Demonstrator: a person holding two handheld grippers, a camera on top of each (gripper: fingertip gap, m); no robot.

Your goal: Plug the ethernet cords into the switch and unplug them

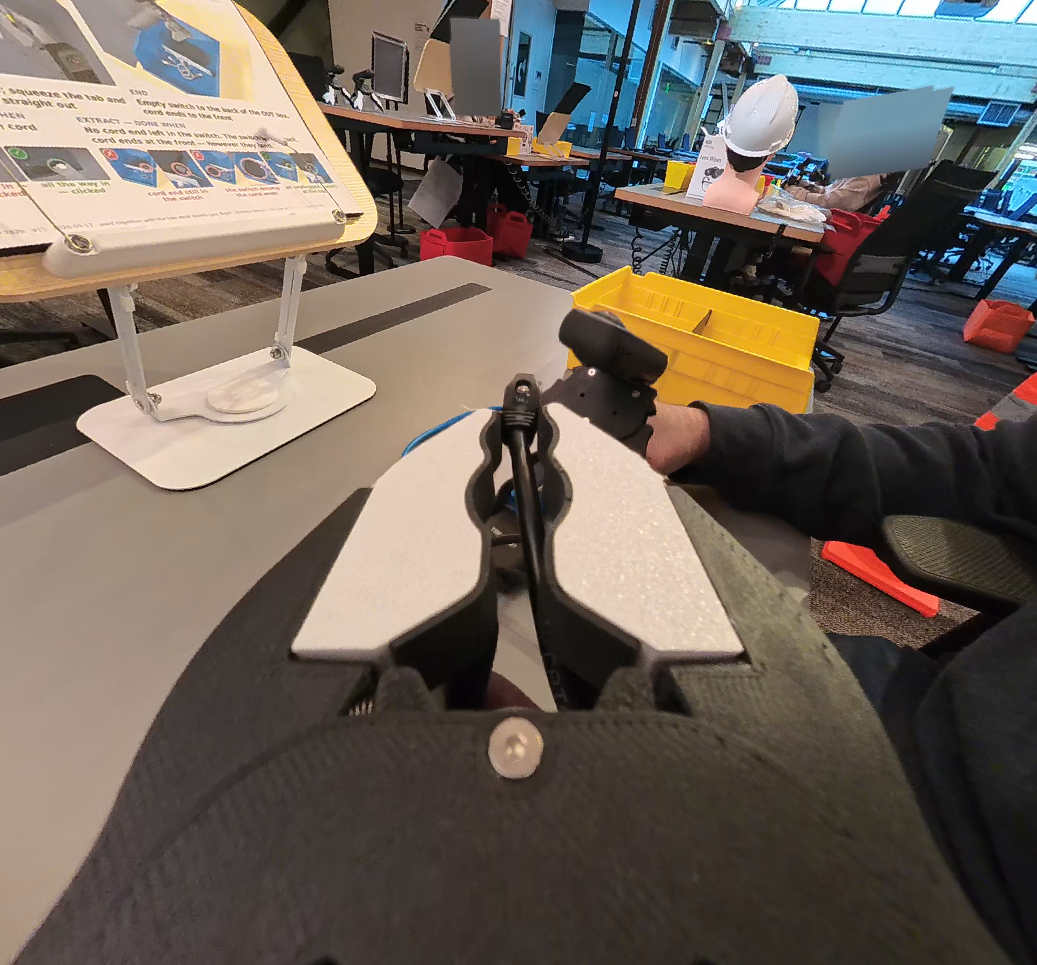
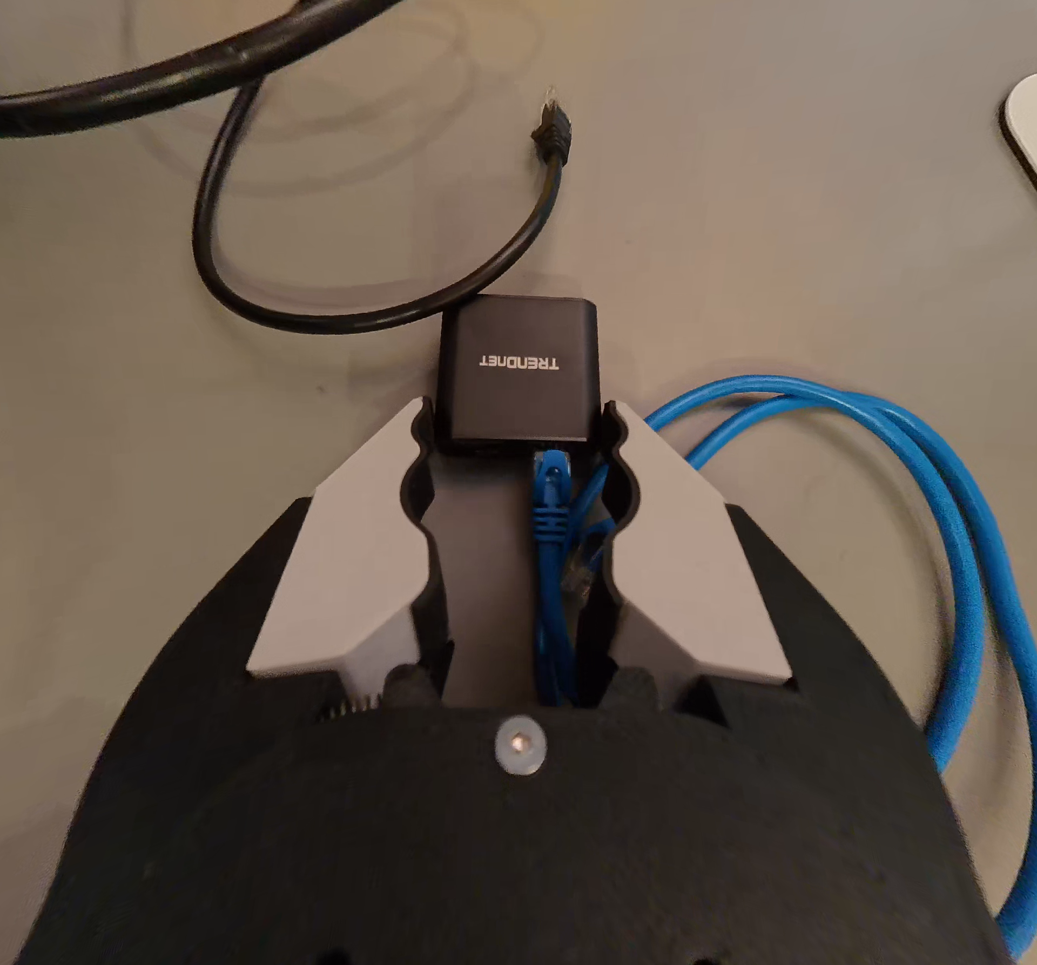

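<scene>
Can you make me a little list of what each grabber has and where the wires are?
left gripper: shut on the black ethernet cord, plug up
right gripper: fingers grip the black switch by its sides
blue ethernet cord: plugged into the switch
loose black plug: lying on the grey table
yellow bin: behind the grippers

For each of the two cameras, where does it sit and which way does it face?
Left wrist view: on the left gripper, facing across the grey table; its fingers pinch a black ethernet cord; the person's hand shows.
Right wrist view: on the right gripper, facing down; its fingers clamp the switch.
Shared: table, black cord, blue cord.
</scene>
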